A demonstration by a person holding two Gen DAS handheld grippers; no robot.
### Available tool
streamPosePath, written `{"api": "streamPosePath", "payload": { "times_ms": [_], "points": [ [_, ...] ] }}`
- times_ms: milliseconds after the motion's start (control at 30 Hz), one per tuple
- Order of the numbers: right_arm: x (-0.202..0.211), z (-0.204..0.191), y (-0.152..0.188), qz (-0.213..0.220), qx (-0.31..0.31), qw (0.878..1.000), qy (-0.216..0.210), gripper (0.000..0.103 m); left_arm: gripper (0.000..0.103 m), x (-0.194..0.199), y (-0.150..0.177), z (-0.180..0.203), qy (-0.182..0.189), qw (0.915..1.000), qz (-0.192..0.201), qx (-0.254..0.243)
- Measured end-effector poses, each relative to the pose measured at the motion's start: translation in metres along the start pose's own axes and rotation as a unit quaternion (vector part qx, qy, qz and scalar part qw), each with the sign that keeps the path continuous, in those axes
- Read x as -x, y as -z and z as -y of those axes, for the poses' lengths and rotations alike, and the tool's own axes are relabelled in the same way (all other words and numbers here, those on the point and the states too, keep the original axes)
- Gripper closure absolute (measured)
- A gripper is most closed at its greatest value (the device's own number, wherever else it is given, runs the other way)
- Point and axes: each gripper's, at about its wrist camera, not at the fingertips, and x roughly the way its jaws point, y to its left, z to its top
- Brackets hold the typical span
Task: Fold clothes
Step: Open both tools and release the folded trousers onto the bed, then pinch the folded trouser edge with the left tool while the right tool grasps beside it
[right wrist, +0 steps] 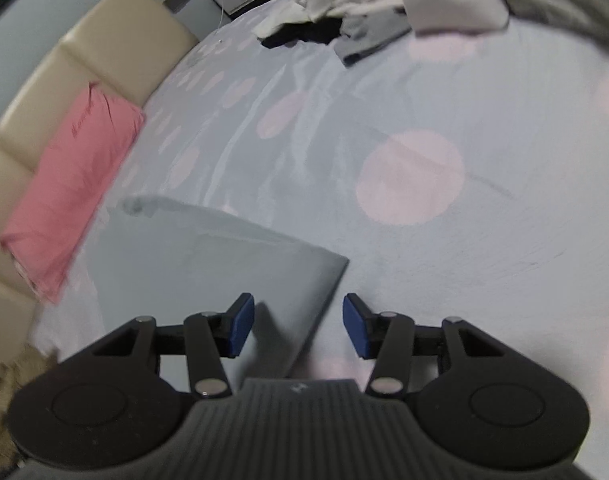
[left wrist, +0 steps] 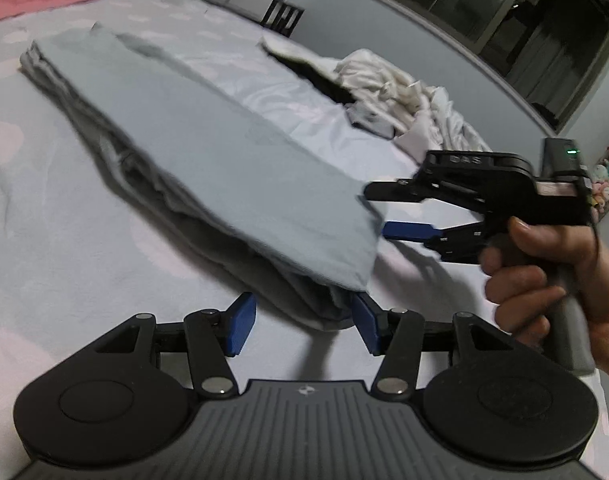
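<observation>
A light grey-blue garment (left wrist: 208,160), folded into a long strip, lies on the bed and runs from the far left to the near middle. My left gripper (left wrist: 302,326) is open, with the garment's near end between its blue pads. My right gripper (left wrist: 378,212) shows in the left wrist view, held in a hand, jaws open at the garment's right corner. In the right wrist view my right gripper (right wrist: 298,330) is open above the garment's corner (right wrist: 224,264).
The bed sheet (right wrist: 444,240) is pale with pink dots. A pile of white, black and grey clothes (left wrist: 384,88) lies at the far right of the bed. A pink pillow (right wrist: 68,196) rests against a beige headboard (right wrist: 116,32). A dark window (left wrist: 504,12) is behind.
</observation>
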Motion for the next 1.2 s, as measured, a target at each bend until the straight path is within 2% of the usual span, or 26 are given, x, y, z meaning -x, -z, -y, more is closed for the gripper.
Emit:
{"api": "streamPosePath", "payload": {
  "times_ms": [133,300,367,467,500,533,567,600,633,700,1000,1100,1200],
  "points": [
    [-0.006,0.013,-0.005,-0.009,-0.039,0.999,-0.032,0.050,0.052,0.001,0.006,0.012,0.022,0.9991,-0.006,-0.035],
    [-0.008,0.021,-0.006,-0.016,-0.069,0.996,-0.055,0.050,0.052,-0.004,0.010,0.029,0.011,0.9962,0.012,-0.085],
    [-0.008,0.022,-0.007,-0.018,-0.075,0.995,-0.058,0.051,0.052,-0.012,0.008,0.030,0.006,0.9965,0.011,-0.083],
    [-0.010,0.022,-0.008,-0.024,-0.077,0.995,-0.056,0.054,0.054,-0.017,0.006,0.029,0.018,0.9956,0.024,-0.089],
    [-0.011,0.022,-0.008,-0.026,-0.076,0.995,-0.054,0.057,0.058,-0.018,0.006,0.030,0.022,0.9945,0.025,-0.099],
    [-0.012,0.023,-0.010,-0.029,-0.077,0.995,-0.052,0.059,0.077,-0.020,0.005,0.031,0.025,0.9933,0.024,-0.110],
    [-0.013,0.024,-0.011,-0.032,-0.080,0.995,-0.049,0.067,0.085,-0.022,0.004,0.032,0.017,0.9925,0.017,-0.120],
    [-0.014,0.025,-0.012,-0.035,-0.082,0.995,-0.045,0.082,0.094,-0.023,0.003,0.030,0.018,0.9929,0.013,-0.117],
    [-0.014,0.027,-0.013,-0.037,-0.084,0.995,-0.041,0.089,0.095,-0.022,0.001,0.026,0.024,0.9938,0.010,-0.108],
    [-0.012,0.030,-0.013,-0.038,-0.090,0.994,-0.044,0.095,0.097,-0.019,-0.002,0.019,0.036,0.9949,0.006,-0.094],
    [0.027,0.014,-0.005,-0.028,-0.105,0.992,-0.065,0.096,0.097,0.030,-0.004,0.022,0.087,0.9890,0.025,-0.116],
    [0.049,0.010,0.006,-0.032,-0.113,0.991,-0.060,0.096,0.097,0.052,0.000,0.023,0.117,0.9851,0.017,-0.125],
    [0.074,0.012,0.035,-0.040,-0.140,0.988,-0.048,0.096,0.097,0.081,0.010,0.020,0.152,0.9784,-0.007,-0.140]
  ]
}}
